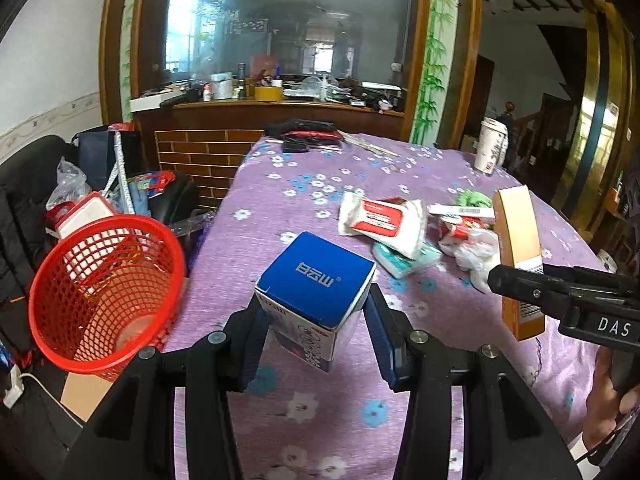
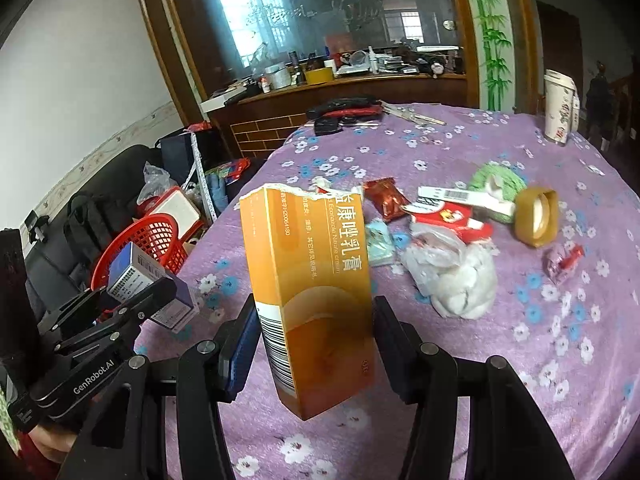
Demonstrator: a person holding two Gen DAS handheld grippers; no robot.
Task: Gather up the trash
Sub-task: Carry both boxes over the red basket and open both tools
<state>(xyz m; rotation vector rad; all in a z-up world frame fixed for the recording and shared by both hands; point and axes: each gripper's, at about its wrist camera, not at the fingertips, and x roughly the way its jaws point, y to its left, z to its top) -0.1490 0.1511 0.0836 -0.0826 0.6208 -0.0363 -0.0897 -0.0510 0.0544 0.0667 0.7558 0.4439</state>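
My left gripper point(image 1: 316, 316) is shut on a blue and white box point(image 1: 316, 280) and holds it above the purple flowered tablecloth point(image 1: 304, 408). My right gripper point(image 2: 314, 340) is shut on a tall orange carton point(image 2: 312, 280) with a torn top, also held above the cloth. The carton and the right gripper show in the left wrist view point(image 1: 518, 256). A red mesh basket point(image 1: 106, 292) stands beside the table at the left, open and tilted. More trash lies mid-table: a red and white tissue pack point(image 1: 384, 220), a white plastic bag point(image 2: 456, 276), wrappers and a tape roll point(image 2: 536, 216).
A paper cup point(image 2: 560, 108) stands at the table's far right. Dark items point(image 1: 304, 132) lie at the far edge. A black sofa with bags point(image 1: 80, 184) is left of the table. A wooden counter with clutter point(image 1: 280, 96) stands behind.
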